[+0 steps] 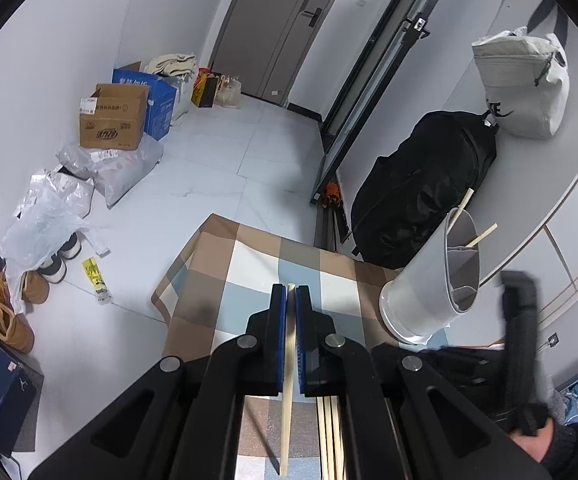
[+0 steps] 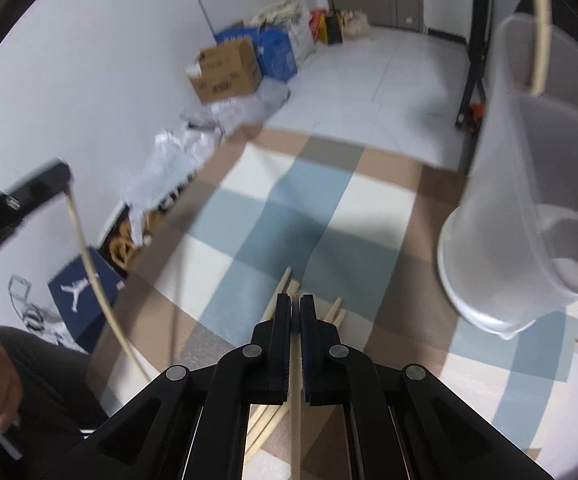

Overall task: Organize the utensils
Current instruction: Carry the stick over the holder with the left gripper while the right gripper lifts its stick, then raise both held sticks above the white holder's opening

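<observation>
My left gripper [image 1: 291, 290] is shut on a wooden chopstick [image 1: 287, 392] above the checked tablecloth [image 1: 249, 264]. More chopsticks [image 1: 331, 436] lie on the cloth below it. A grey utensil holder [image 1: 433, 280] stands to the right with two chopsticks [image 1: 459, 210] in it. My right gripper [image 2: 295, 300] is shut on another chopstick [image 2: 296, 400], above a loose pile of chopsticks [image 2: 281, 292]. The holder [image 2: 529, 208] stands close at the right in the right wrist view. The left gripper [image 2: 49, 184] with its chopstick [image 2: 97, 284] shows at the left there.
A black bag [image 1: 421, 196] and a grey bag [image 1: 525, 84] sit on the ledge beyond the table. Cardboard boxes [image 1: 113, 116], plastic bags [image 1: 45, 216] and shoes [image 1: 9, 312] lie on the floor to the left. The table's far edge [image 1: 273, 232] is near.
</observation>
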A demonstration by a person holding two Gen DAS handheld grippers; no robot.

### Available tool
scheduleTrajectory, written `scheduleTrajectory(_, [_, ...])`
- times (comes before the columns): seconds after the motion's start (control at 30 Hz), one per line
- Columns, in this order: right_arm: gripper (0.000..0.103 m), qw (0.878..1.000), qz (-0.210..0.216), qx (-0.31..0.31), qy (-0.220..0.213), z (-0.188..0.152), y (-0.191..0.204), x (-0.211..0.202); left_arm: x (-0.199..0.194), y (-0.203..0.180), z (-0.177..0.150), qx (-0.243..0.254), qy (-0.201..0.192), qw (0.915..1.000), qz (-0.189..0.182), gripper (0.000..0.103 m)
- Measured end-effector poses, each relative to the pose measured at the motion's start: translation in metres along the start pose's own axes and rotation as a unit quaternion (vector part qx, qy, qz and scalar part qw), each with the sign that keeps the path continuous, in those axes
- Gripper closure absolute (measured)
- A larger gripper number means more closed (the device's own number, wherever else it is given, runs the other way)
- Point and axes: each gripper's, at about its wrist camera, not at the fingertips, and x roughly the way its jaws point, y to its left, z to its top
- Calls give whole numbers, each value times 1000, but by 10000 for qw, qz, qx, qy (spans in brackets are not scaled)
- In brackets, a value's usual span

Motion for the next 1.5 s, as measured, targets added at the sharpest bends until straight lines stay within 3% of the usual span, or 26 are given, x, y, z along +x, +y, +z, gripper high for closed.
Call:
scheduleTrajectory(0.27, [100, 9939, 187, 63, -1084, -3, -8, -73, -7, -20, 0, 320, -68, 9994, -129, 103])
scheduleTrajectory(0.43, [100, 9879, 281, 172, -1515, -12, -18, -98, -13, -40, 1, 568, -98, 9982, -185, 103])
scheduleTrajectory(0.9, [100, 9703, 399, 514, -2328, -23, -56, -150, -28, -98, 17, 910, -185, 9953, -278, 103])
scheduleTrajectory(1.5, [100, 9411, 315, 375, -3347, 46, -96, -258, -48, -198, 82, 1587, -576, 9842, -526, 103])
